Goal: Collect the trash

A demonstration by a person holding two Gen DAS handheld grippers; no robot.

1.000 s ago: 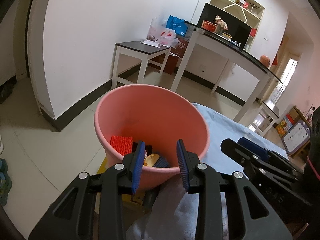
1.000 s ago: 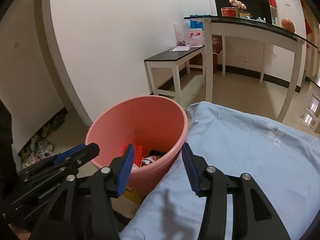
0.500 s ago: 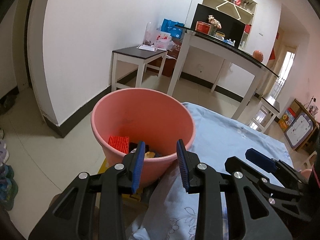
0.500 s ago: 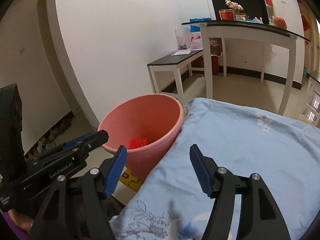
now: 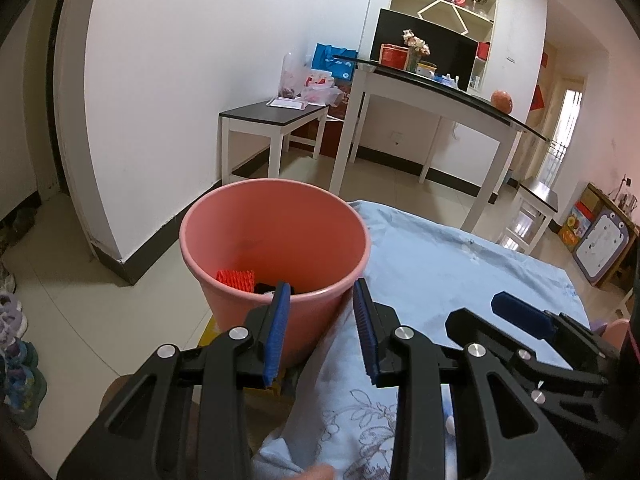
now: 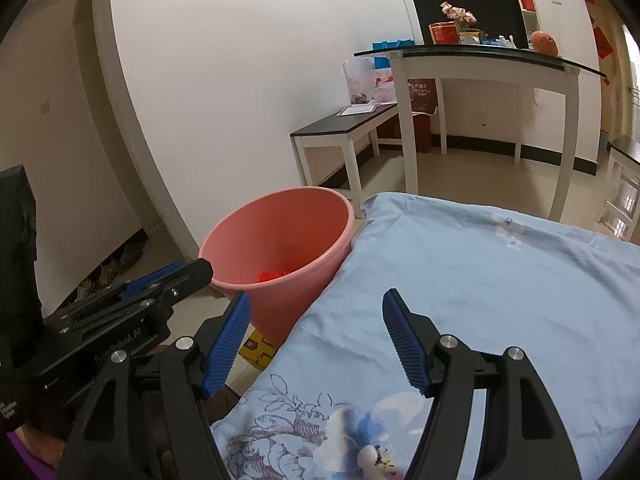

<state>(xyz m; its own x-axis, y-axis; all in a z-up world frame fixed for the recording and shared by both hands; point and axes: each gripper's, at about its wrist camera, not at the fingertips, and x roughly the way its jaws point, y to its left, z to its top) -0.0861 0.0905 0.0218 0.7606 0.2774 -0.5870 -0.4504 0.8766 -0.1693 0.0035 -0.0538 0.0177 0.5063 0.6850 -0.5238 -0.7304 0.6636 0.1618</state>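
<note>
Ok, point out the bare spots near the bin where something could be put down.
The blue cloth lies bare from the pink bin across to its far edge. The floor tiles between the bin and the white wall are bare too. It is crowded inside the bin, where red trash lies, and on the low black table.

A lived-in room beyond the bed

A pale blue floral sheet [image 6: 500, 280] covers the bed; a low dark-topped surface [image 5: 276, 114] stands against the white wall, papers and bags on it; beside it a taller glass-topped surface [image 6: 480, 54] carries flowers [image 6: 458, 12] and a red tin; shoes [image 5: 18, 360] line the tiled floor.
</note>
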